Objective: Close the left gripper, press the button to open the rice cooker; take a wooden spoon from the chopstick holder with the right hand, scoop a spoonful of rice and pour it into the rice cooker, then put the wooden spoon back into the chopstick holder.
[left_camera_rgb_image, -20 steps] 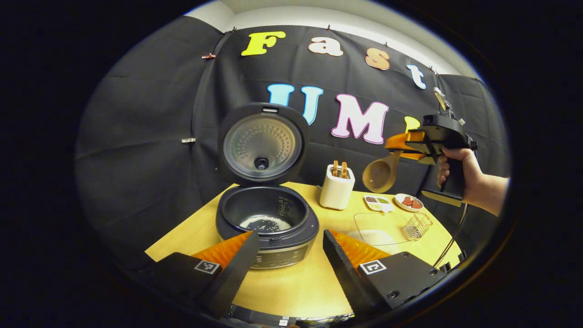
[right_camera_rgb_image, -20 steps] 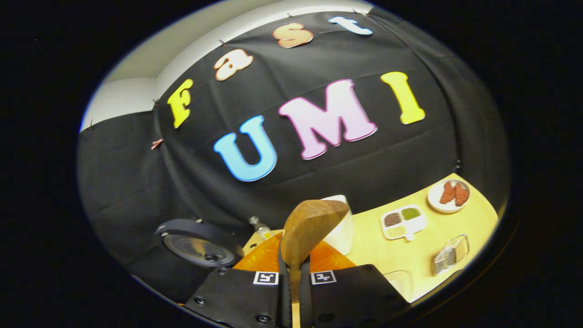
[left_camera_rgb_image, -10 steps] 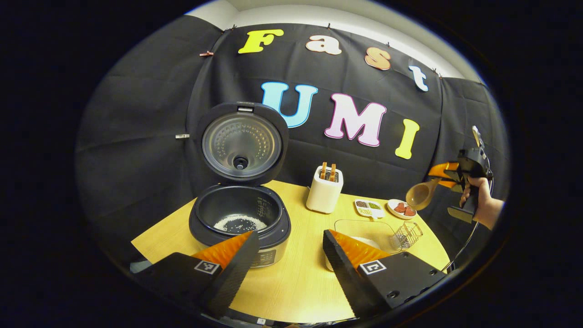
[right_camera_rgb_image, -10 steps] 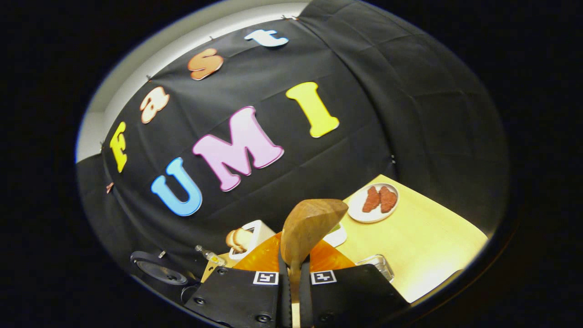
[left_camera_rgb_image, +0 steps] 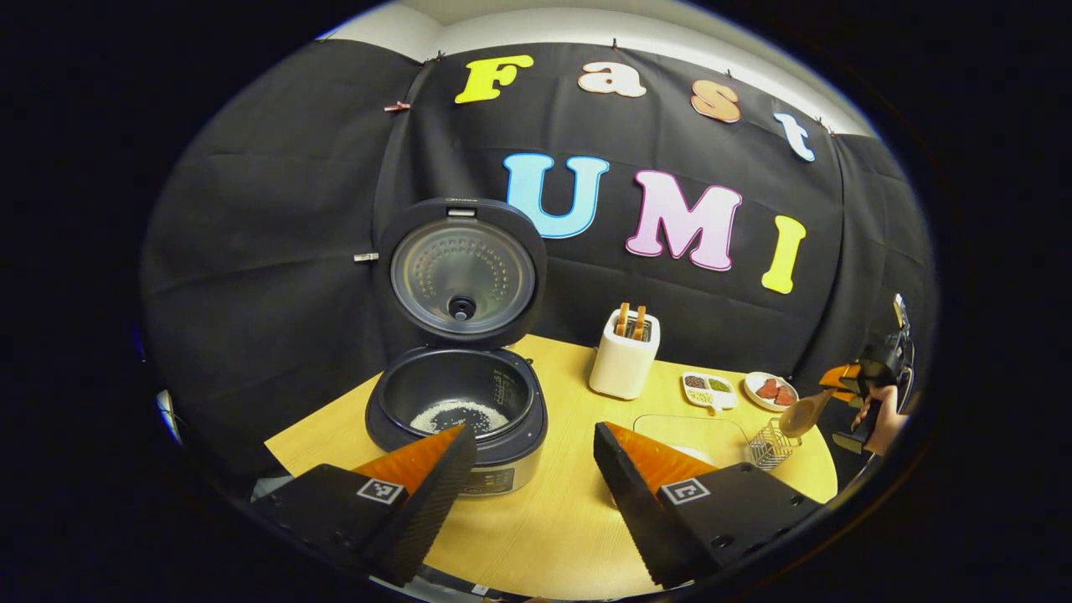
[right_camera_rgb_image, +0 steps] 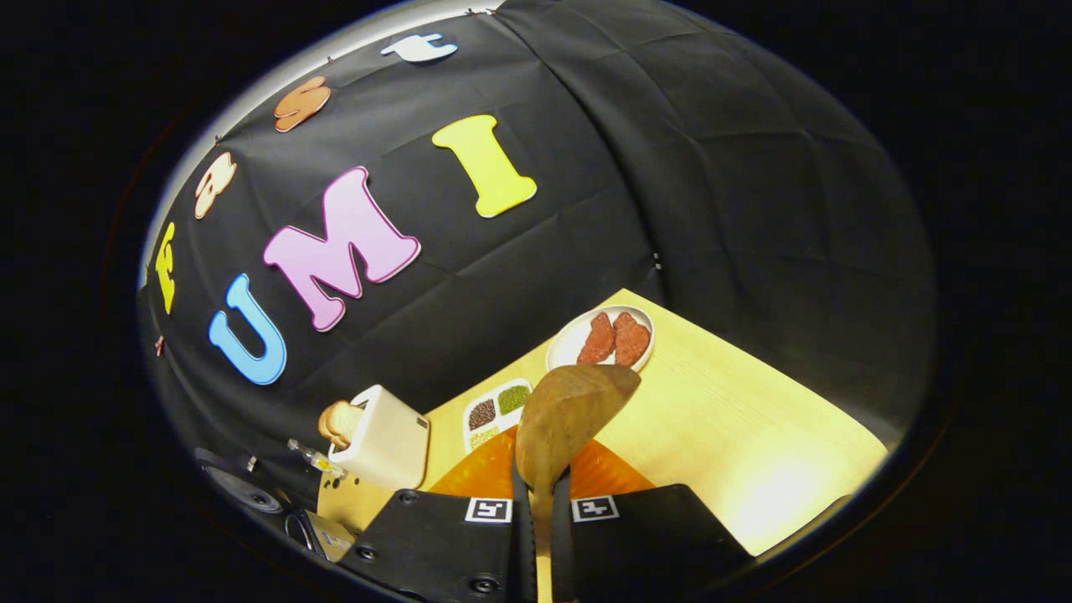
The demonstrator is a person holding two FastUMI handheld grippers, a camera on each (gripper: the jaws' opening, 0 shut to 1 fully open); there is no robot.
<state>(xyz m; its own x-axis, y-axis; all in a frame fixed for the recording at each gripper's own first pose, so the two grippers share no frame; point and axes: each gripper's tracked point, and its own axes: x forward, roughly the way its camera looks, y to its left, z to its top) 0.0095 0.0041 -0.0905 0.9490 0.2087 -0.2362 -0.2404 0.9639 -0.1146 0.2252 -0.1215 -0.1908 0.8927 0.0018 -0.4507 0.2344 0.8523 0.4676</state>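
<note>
The wooden spoon (right_camera_rgb_image: 569, 410) is clamped by its handle between the two fingers of the right claw (right_camera_rgb_image: 536, 536), its long axis running straight out along them and its bowl leading. In the left gripper view the same spoon (left_camera_rgb_image: 802, 414) hangs at the far right edge of the counter (left_camera_rgb_image: 569, 519), bowl slanting down and toward the wire chopstick holder (left_camera_rgb_image: 771, 444), which stands just beside and below it. Rice already lies in the open rice cooker (left_camera_rgb_image: 456, 410), whose lid stands upright, so I judge the step in hand to be the return of the spoon.

That move turns on one relation: the holder's mouth faces up, while the spoon is held bowl-forward and slanted. The right claw is by far the nearer, and the spoon probably has to tip toward vertical over the basket before release. Whether bowl or handle goes in first cannot be told.

The left claw (left_camera_rgb_image: 528, 469) is spread wide and empty, low over the counter's near edge, in front of the cooker and well apart from the holder. Behind stand a white toaster (left_camera_rgb_image: 624, 364), a divided dish (left_camera_rgb_image: 708, 390), a small plate (left_camera_rgb_image: 770, 390) and a clear container (left_camera_rgb_image: 695, 431).
</note>
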